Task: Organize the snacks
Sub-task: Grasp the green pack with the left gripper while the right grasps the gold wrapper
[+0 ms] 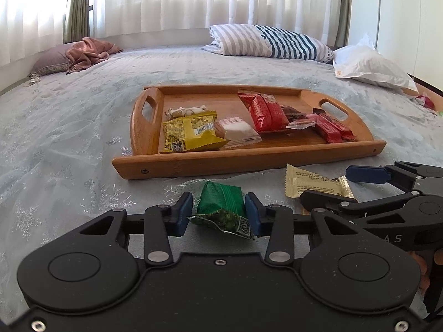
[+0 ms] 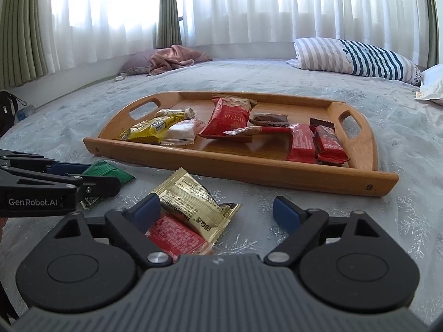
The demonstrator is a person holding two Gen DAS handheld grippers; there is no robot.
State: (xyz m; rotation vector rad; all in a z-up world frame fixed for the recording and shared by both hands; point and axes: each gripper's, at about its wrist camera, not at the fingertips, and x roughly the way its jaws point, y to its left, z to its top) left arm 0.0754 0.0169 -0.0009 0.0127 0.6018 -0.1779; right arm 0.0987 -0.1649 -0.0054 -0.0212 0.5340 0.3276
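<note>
On the bedspread [image 1: 69, 127], just before the near edge of the wooden tray [image 1: 249, 163], the green packet [image 1: 221, 204] is pinched between the pads of the left gripper [image 1: 218, 211], so the pick-up step is judged in hand. Further right, the gold packet [image 2: 191, 204] and red packet [image 2: 177, 235] are straddled, ungripped, by the wide-spread right gripper [image 2: 218, 215]. Next, a lift over the near rim onto bare tray floor is called for.
</note>
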